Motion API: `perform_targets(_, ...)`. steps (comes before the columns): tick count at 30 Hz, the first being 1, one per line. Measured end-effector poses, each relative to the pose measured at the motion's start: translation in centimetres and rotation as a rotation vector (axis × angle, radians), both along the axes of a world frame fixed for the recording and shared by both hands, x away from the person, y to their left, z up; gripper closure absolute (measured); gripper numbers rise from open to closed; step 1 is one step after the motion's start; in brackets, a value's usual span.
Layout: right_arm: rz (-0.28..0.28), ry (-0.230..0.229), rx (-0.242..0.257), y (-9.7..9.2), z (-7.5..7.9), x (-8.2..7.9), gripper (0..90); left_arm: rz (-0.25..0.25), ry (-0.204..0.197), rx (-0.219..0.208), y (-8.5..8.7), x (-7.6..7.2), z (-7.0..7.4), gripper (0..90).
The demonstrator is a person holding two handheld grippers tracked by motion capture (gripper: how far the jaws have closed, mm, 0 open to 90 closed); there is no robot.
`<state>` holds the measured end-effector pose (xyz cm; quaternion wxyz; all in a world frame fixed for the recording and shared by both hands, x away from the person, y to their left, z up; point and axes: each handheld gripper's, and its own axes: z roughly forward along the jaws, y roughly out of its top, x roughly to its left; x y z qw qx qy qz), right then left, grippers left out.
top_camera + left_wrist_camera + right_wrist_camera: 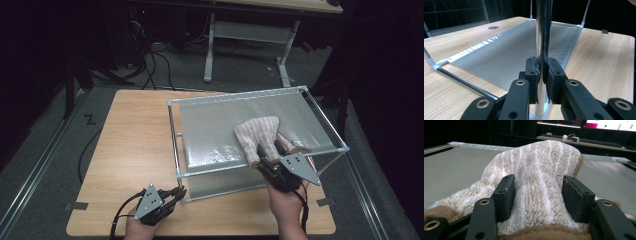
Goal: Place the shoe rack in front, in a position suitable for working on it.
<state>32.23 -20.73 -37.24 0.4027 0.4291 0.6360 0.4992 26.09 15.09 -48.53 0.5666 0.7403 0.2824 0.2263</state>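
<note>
A beige towel with white stripes lies bunched on the grey top shelf of a metal-tube rack. My right gripper reaches over the shelf's front rail, its jaws closed on the towel's near end. In the right gripper view the towel bulges up between both pads of the gripper. My left gripper rests low at the rack's front left corner. It is shut on the upright chrome post, with the lower grey sheet stretching away behind.
The rack stands on a wooden table, whose left half is bare wood. Beyond the table stands a white-legged desk, with cables on the floor. A keyboard and lit screens show far behind the shelf.
</note>
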Motion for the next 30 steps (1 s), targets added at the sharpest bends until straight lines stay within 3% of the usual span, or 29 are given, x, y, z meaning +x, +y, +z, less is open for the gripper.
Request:
perform_targets(19, -0.218, 0.029, -0.011, -10.5, 0.7, 2.9, 44.8, 0.002, 0.0, -0.001, 0.0, 0.0, 0.0, 80.9)
perform_targets(30, -0.298, 0.063, -0.015, -12.7, 1.2, 4.2, 46.4, 0.002, 0.001, -0.002, 0.0, 0.0, 0.0, 80.9)
